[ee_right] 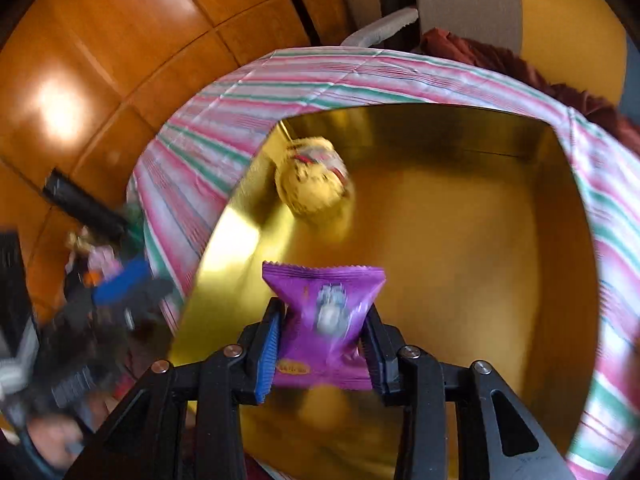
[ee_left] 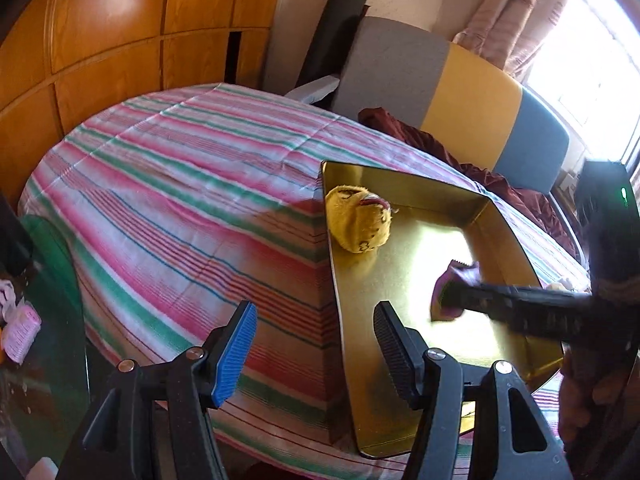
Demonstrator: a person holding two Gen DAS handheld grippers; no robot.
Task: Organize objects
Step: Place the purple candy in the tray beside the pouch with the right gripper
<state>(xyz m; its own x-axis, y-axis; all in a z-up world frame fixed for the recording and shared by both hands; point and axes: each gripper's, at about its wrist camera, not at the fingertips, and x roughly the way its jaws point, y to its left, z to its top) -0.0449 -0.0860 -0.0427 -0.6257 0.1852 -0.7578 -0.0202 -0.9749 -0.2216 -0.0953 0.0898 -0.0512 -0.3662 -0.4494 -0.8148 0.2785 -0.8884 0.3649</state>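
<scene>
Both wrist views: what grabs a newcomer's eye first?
The shiny gold tray on the striped tablecloth, glaring in the window light. Over it, the right hand-held gripper pinches a purple snack packet between its pads. A yellow plush toy lies in the tray's far left corner, while the left hand-held gripper stands open and empty at the tray's near edge.

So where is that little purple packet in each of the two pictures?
Left wrist view: the purple packet sits right of centre, over the gold tray, at the tip of the right tool reaching in from the right.
Right wrist view: the packet is low and central, between the tool's two fingers.
Shared landmark: the yellow plush toy lying in the tray.
</scene>
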